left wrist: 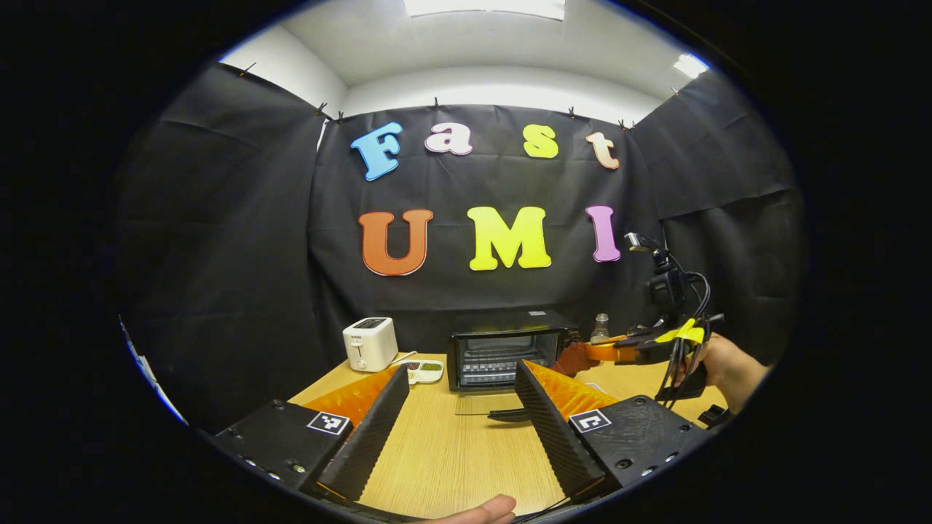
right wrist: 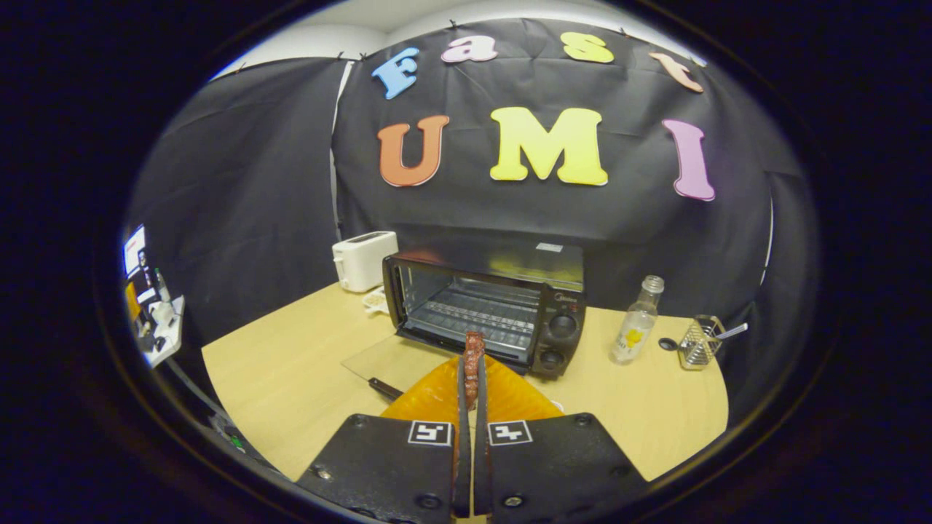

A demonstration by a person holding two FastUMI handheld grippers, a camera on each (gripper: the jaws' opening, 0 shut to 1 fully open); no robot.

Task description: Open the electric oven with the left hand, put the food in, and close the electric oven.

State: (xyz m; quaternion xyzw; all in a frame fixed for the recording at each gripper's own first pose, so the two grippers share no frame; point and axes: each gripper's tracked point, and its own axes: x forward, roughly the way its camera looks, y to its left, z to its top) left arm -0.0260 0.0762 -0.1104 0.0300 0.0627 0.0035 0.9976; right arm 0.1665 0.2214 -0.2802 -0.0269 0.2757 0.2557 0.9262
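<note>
The black electric oven [left wrist: 502, 349] [right wrist: 502, 306] stands at the back of the wooden table, its glass door [left wrist: 482, 404] [right wrist: 397, 360] folded down flat and the wire rack bare inside. My left gripper [left wrist: 462, 371] is open wide, low over the table and short of the door. My right gripper [right wrist: 472, 372] is shut on a thin reddish-brown piece of food [right wrist: 474, 343], held upright just before the oven's opening. In the left gripper view, that right gripper [left wrist: 619, 353] reaches in from the right, with the food [left wrist: 575, 358] by the oven's right front corner.
A white toaster [left wrist: 370, 343] [right wrist: 364, 258] and a small dish [left wrist: 424, 372] sit left of the oven. To its right stand a clear bottle [right wrist: 637, 320], a black cap [right wrist: 666, 343] and a wire holder [right wrist: 699, 342]. A hand [left wrist: 724, 367] holds the right gripper.
</note>
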